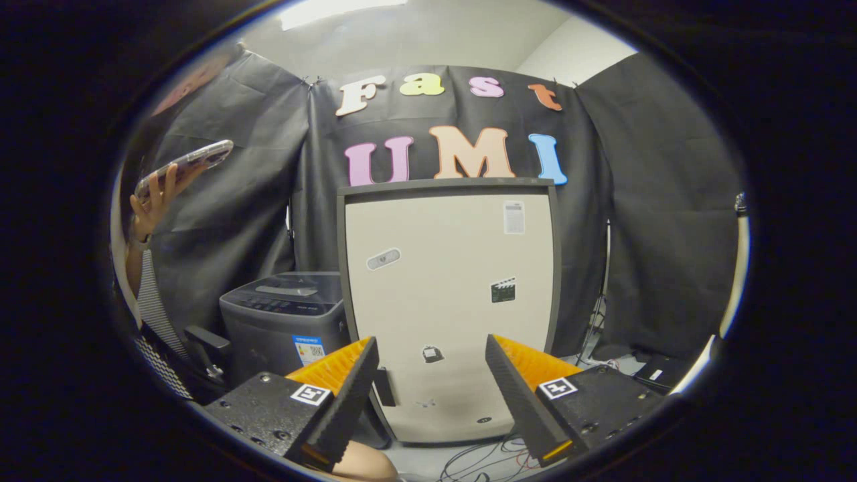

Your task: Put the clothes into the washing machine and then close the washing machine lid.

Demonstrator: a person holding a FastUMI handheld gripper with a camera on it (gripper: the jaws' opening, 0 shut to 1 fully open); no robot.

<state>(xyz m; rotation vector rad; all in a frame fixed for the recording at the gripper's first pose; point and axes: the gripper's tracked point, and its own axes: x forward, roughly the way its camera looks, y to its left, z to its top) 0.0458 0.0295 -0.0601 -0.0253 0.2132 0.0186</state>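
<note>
Claw (432,375) held level and pointing forward, its two fingers (348,395) spread wide with nothing between them, black ridged pads facing inward, orange backs outward. A person's hand (155,201) is raised off beyond the left finger, palm open and fingers curled upward, forearm upright below it with a band at the wrist.

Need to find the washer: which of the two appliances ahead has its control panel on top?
The low dark grey washing machine, beside the tall beige fridge; the open tongs point at the fridge.

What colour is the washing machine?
Dark grey washing machine, seen in the gripper view, beyond the open gripper.
</note>
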